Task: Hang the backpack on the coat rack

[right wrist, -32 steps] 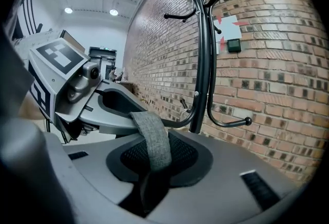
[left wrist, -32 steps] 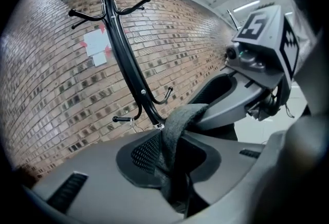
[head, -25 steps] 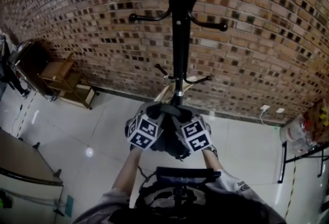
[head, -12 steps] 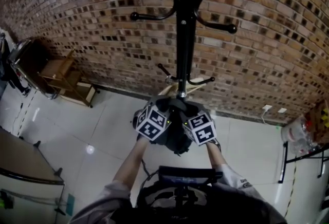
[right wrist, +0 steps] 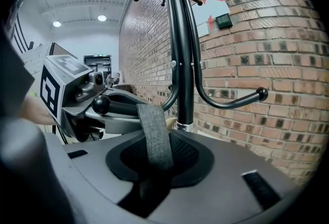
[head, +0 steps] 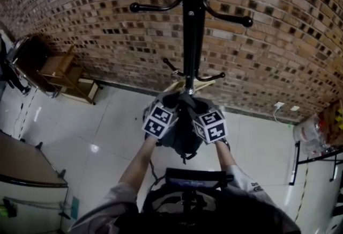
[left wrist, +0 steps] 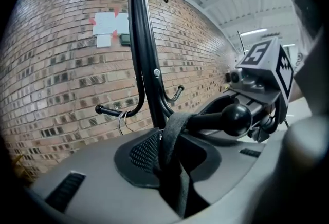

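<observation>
The backpack [head: 182, 144] hangs just under a lower peg [left wrist: 208, 121] of the coat rack [head: 194, 29], its carry loop [left wrist: 172, 128] over that peg. The left tool [head: 162, 116] clamps its top, jaws wide; the right tool [head: 208, 121] has its jaws opening around it. Best release slowly, checking the loop sits behind the knob [left wrist: 236, 117].

Coat rack [head: 194, 23] top cut off at upper edge, base hidden behind backpack [head: 184, 143]; wall notice [left wrist: 109, 23] unreadable.

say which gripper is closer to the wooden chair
Left. The left gripper is left of the coat rack, toward the wooden chair; the right gripper, jaws opening round the backpack, is right of it.
</observation>
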Available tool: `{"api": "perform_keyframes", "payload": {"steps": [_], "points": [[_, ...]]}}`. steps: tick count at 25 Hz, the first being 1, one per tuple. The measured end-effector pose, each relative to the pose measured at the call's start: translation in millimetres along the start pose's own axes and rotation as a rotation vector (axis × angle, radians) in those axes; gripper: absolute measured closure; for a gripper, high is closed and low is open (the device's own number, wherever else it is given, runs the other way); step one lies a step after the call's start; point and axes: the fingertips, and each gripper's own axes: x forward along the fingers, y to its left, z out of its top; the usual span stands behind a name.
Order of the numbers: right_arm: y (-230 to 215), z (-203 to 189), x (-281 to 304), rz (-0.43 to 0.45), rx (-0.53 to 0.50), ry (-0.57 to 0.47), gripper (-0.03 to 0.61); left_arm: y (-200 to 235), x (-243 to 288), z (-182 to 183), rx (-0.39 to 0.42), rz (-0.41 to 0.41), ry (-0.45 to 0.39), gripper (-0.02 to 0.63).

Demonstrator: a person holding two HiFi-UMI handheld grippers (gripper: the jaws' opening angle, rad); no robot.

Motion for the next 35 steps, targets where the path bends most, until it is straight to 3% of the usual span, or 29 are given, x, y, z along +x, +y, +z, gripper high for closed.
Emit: {"api": "perform_keyframes", "payload": {"steps": [3,8,13,18,27,35], "points": [[3,-5,-1,-0.016,0.008,0.006,0.477,-3,-2,-1,-0.003,0.034,-0.027,0.526],[6,-6,-12,-0.029,0.055,-0.02,0.437,-6,-13,-1,-0.161,0.037,-0.079,0.506],[3,-11,-35,-0.044,0.154,-0.072,0.42,-14,-39,-4,-0.235,0.056,-0.136,0.502],[24,-20,-59,-0.008,0.149,-0.079,0.423,-39,-61,-22,-0.295,0.054,-0.112,0.503],[58,-44,-125,0.042,0.158,-0.115,0.551,-103,-111,-20,-0.413,0.144,-0.183,0.572],[81,-64,-207,0.118,0.157,-0.143,0.568,-186,-146,-16,-0.474,0.214,-0.215,0.584]]}}
